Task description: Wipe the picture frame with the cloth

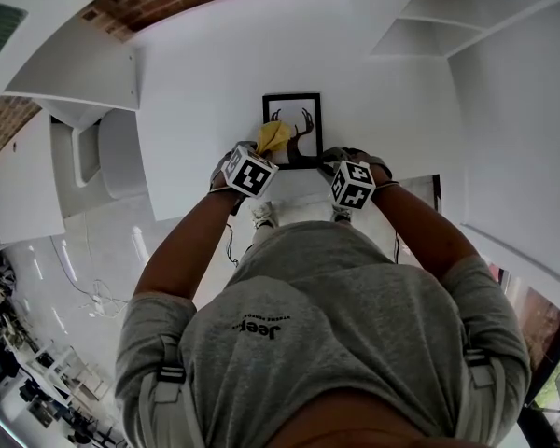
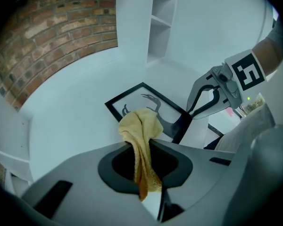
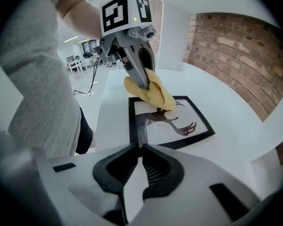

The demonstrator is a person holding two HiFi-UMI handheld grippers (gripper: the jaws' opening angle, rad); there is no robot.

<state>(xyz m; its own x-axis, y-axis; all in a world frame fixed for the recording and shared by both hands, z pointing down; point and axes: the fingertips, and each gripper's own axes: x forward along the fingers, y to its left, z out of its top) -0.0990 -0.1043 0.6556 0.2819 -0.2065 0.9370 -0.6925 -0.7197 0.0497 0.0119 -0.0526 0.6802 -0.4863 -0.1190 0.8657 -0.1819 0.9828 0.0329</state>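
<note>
As the right gripper [image 3: 139,147] is pinching the picture frame [image 3: 155,133] by its corner at the tabletop's [image 3: 226,107] near edge, the left gripper [image 3: 144,83] is clamping the yellow cloth [image 3: 153,92]; hard swipes are probably risking twisting the frame loose.

From the head view the cloth [image 1: 272,136] hides the picture frame [image 1: 301,124] at eight o'clock; we lose its six o'clock corner behind the right gripper [image 3: 140,147].

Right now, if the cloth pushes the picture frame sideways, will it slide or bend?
The picture frame looks thin and rigid, so probably no bending. It lies flat on a smooth white table, so it may slide; the right claw pinching its edge should hold it.
</note>
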